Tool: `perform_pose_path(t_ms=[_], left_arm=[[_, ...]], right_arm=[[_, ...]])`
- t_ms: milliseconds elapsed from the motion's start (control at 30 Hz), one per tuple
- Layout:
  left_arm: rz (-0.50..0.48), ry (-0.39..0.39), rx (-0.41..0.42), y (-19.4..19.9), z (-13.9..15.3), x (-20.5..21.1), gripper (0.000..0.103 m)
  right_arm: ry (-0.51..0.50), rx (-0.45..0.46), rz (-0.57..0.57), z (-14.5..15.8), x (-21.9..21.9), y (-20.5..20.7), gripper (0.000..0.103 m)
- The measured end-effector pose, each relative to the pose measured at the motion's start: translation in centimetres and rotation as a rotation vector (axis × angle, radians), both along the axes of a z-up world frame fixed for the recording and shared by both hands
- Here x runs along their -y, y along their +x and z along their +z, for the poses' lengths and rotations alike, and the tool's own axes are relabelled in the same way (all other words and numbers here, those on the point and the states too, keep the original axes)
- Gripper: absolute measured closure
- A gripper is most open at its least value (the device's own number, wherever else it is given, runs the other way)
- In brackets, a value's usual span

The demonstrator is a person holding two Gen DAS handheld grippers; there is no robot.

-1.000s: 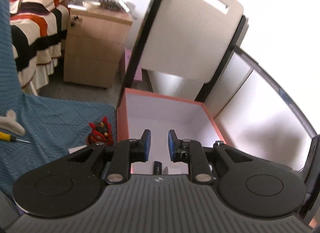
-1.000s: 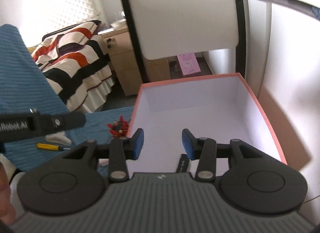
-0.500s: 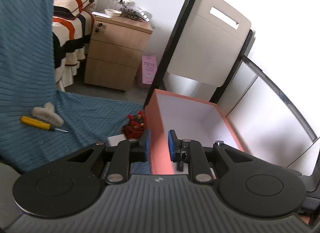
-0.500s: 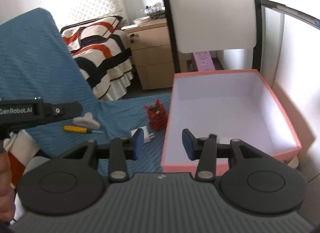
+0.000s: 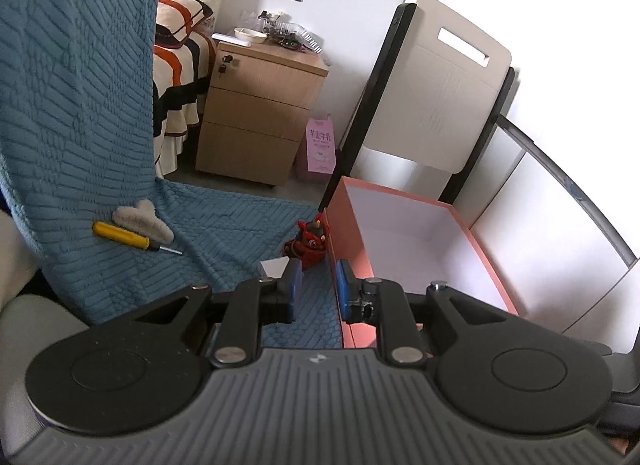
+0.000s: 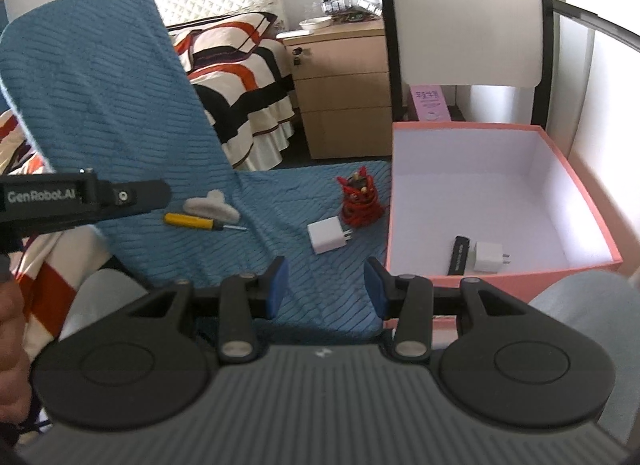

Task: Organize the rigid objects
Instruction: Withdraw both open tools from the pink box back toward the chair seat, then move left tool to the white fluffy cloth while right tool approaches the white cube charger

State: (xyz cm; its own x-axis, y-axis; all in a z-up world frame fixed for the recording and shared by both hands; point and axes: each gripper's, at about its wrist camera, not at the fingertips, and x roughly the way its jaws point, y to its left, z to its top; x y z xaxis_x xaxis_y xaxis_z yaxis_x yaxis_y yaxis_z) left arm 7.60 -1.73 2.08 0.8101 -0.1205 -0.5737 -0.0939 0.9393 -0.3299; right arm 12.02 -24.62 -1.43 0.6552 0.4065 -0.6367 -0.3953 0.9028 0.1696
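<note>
Blue blanket; both grippers hover (fingers parted).

Hidden, cropped and unreadable parts

From the left wrist, the left gripper's blue fingers cover most of the white charger, leaving one corner, and the pink box's near wall hides its floor, so its contents cannot be seen there. The red figurine stands partly behind that wall's edge and its features are too small to make out. The clutter on the nightstand is too small to name, and the print on the pink carton is unreadable. From the right wrist, the lettering on the black stick in the box cannot be read, and the person's hand is cut off by the left edge.
</note>
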Motion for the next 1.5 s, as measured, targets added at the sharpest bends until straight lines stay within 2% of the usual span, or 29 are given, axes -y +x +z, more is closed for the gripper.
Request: perform_pose_path(t_ms=[67,333,367,433,567,633,733,900,1067,1500], left_arm=[[0.0,-0.026,0.003,-0.5,-0.1,-0.2,0.081],[-0.003,-0.015,-0.008,-1.2,-0.4,-0.1,0.08],[0.002,-0.013,-0.01,-1.2,-0.4,-0.1,0.077],[0.01,-0.019,-0.009,-1.3,-0.5,-0.3,0.06],[0.02,-0.024,-0.002,-0.8,-0.3,-0.9,0.058],[0.031,-0.025,0.0,-0.4,-0.3,-1.3,0.052],[0.044,-0.023,0.004,0.5,-0.3,-1.9,0.048],[0.044,0.001,-0.002,2.9,-1.6,-2.9,0.048],[0.043,0.033,-0.025,6.2,-4.1,-4.1,0.048],[0.039,0.124,-0.12,14.9,-9.4,-7.9,0.048]], right_arm=[[-0.001,-0.002,0.006,0.0,-0.2,-0.6,0.057],[-0.013,-0.005,0.002,-0.2,-0.3,-1.7,0.057],[-0.015,-0.002,0.0,-0.2,-0.3,-1.8,0.057],[-0.018,0.003,-0.005,-0.2,-0.2,-1.9,0.057],[-0.015,0.006,-0.01,-0.2,-0.4,-1.7,0.057],[-0.011,0.003,-0.004,-0.4,-0.6,-1.2,0.057],[-0.016,0.002,-0.001,-0.7,-0.9,-0.6,0.057],[-0.037,0.0,0.016,-1.5,-2.2,1.2,0.057],[-0.057,0.011,0.045,-3.0,-4.0,3.2,0.057],[-0.025,-0.034,0.087,-6.8,-6.7,8.7,0.056]])
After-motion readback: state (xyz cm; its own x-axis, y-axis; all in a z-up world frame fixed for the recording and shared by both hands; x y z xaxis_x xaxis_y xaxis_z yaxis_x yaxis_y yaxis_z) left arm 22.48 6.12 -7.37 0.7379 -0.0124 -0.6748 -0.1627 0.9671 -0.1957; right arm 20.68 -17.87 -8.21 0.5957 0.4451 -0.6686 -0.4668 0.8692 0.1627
